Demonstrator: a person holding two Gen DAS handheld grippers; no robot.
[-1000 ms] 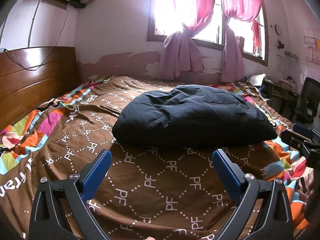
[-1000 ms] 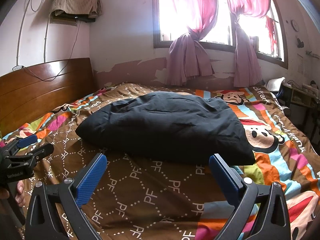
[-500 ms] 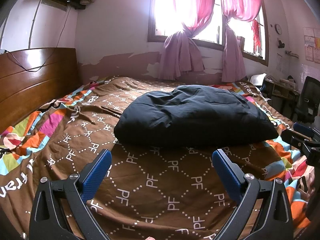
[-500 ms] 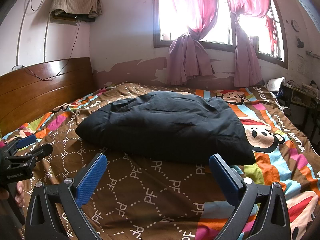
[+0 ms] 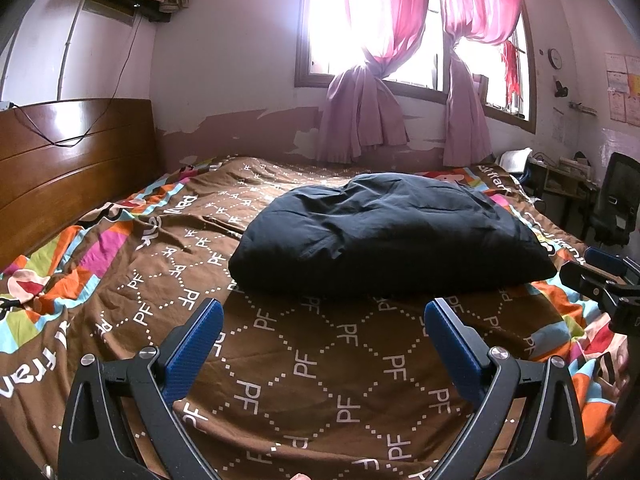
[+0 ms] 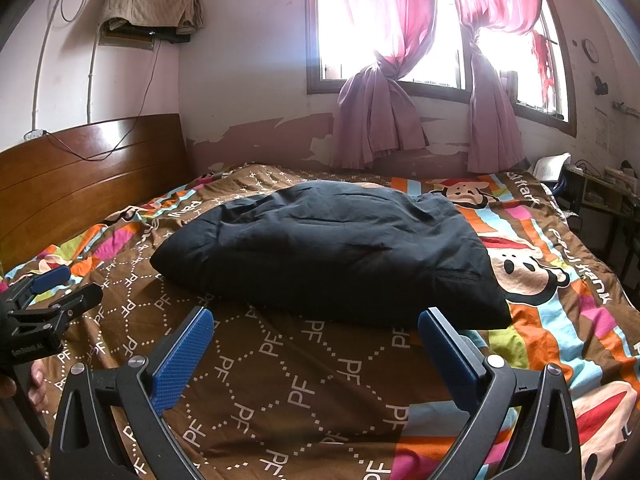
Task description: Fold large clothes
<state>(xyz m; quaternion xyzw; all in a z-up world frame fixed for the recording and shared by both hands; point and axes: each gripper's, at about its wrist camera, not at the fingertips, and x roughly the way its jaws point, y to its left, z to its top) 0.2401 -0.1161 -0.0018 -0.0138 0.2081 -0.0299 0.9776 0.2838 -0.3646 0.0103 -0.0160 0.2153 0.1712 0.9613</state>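
Bed with a brown quilt (image 5: 304, 364) printed in white "PF" diamonds and bright cartoon stripes fills the room; dark wooden headboard (image 5: 68, 168) to the left, pink knotted curtains (image 5: 360, 120) at the window beyond.

Mid-bed: a bulky black padded garment (image 5: 384, 240), puffed up in a rough pillow shape (already bundled or partly folded, by the look of it). Its long axis runs left to right across both views. It lies straight ahead of both tools, near edge resting on the quilt just past the blue pads.

Left gripper (image 5: 322, 326): jaws spread wide, nothing between them, low over the quilt, facing the garment's left half. Right gripper (image 6: 314, 330): likewise wide and empty, aimed at the right half; its right pad sits close by the garment's near right corner.

Judgement: neither touches the cloth; the right looks slightly nearer.
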